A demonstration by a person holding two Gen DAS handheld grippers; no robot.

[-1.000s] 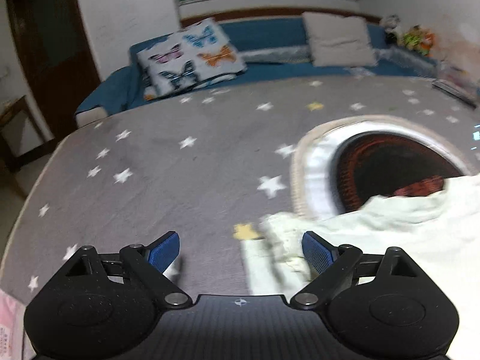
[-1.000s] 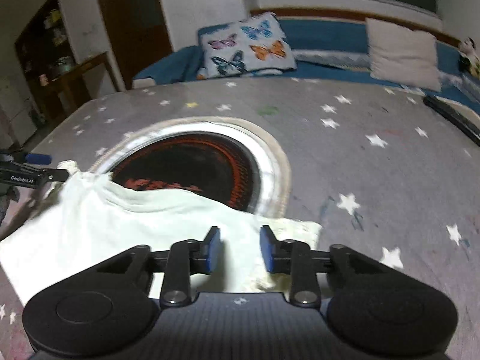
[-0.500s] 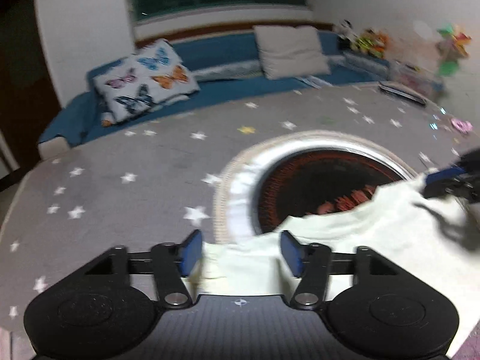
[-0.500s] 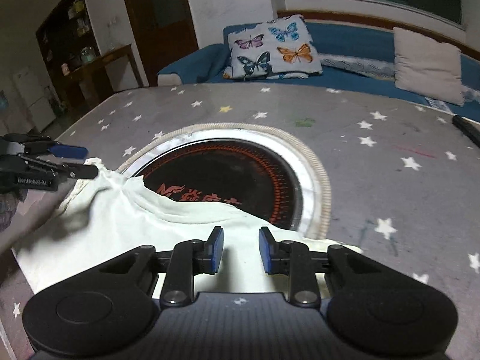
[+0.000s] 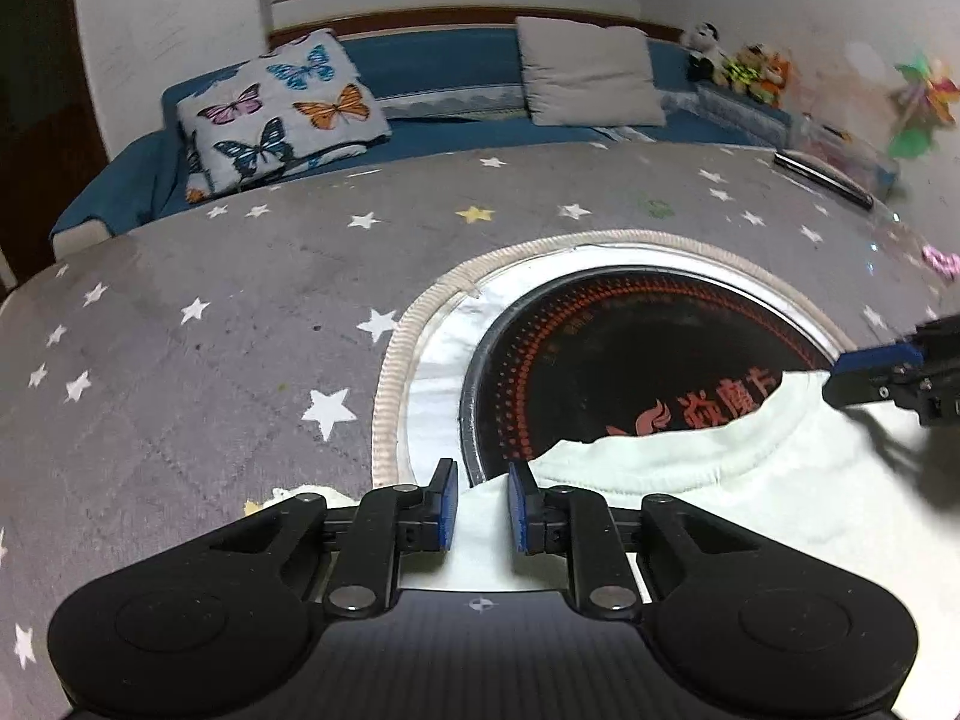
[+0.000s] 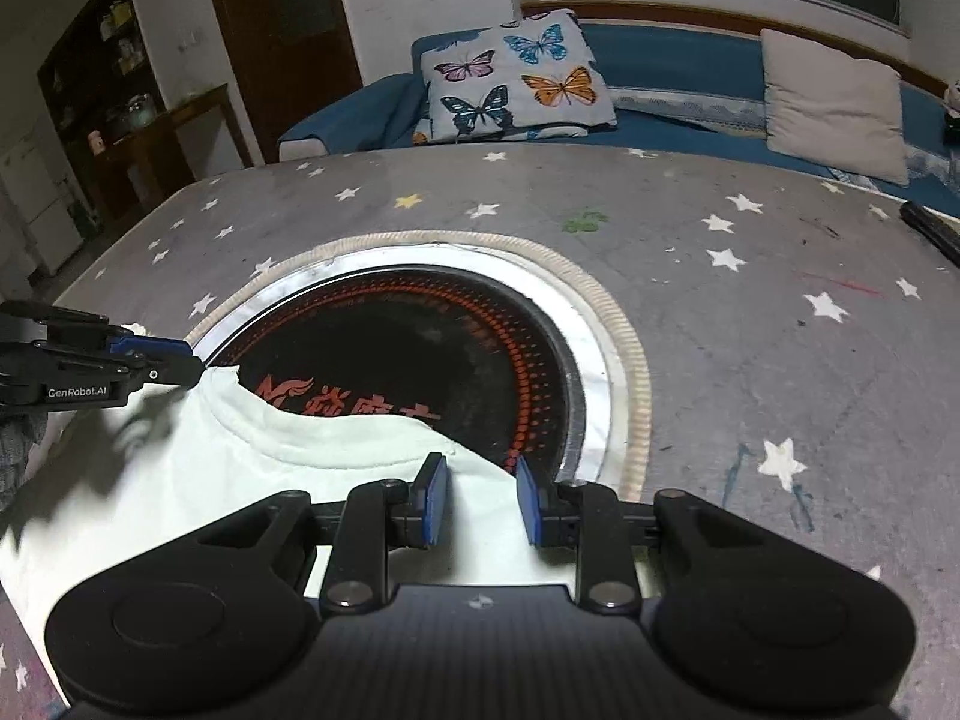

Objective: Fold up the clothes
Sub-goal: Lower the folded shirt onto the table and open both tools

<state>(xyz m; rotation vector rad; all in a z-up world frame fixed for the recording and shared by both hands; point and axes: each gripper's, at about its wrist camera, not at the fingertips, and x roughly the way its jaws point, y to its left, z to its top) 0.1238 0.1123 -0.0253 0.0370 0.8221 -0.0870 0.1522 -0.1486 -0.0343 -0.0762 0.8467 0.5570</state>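
While both tools sit at the near edge of the table (image 5: 180, 324), the entry reads as follows.

Item: pale shirt (image 6: 198, 480), spread at the near edge of the table, its collar lying over the round black hotplate (image 6: 420, 348) set in the table's middle.

Left tool (image 5: 482, 501): blue pads narrowed around a shoulder of the shirt, a small gap left between them. Cloth lies in that gap; whether it is truly pinched cannot be told.

Right tool (image 6: 480, 495): pads a little wider apart, straddling the other shoulder beside the collar. Grip likewise cannot be told.

Risks, as judgement:
- If the pads only straddle the cloth, a lift would leave one shoulder behind and skew the fold.
- A shallow bite on a single layer could slip and let the shirt slide off the near edge.
- Uneven pull from the two sides would drag the collar off centre.
- The raised woven ring around the hotplate may snag the hem as the shirt is dragged across.

Surroundings:
- Grey star-patterned cloth covers the table.
- A dark remote (image 5: 822, 177) lies at the far right corner, well apart.
- A butterfly cushion (image 5: 276, 108) and a grey cushion (image 5: 588, 78) rest on the blue sofa (image 5: 444, 66) beyond the far edge.
- Soft toys (image 5: 738, 63) sit at the sofa's right end.

Nothing stands between the tools and the shirt.
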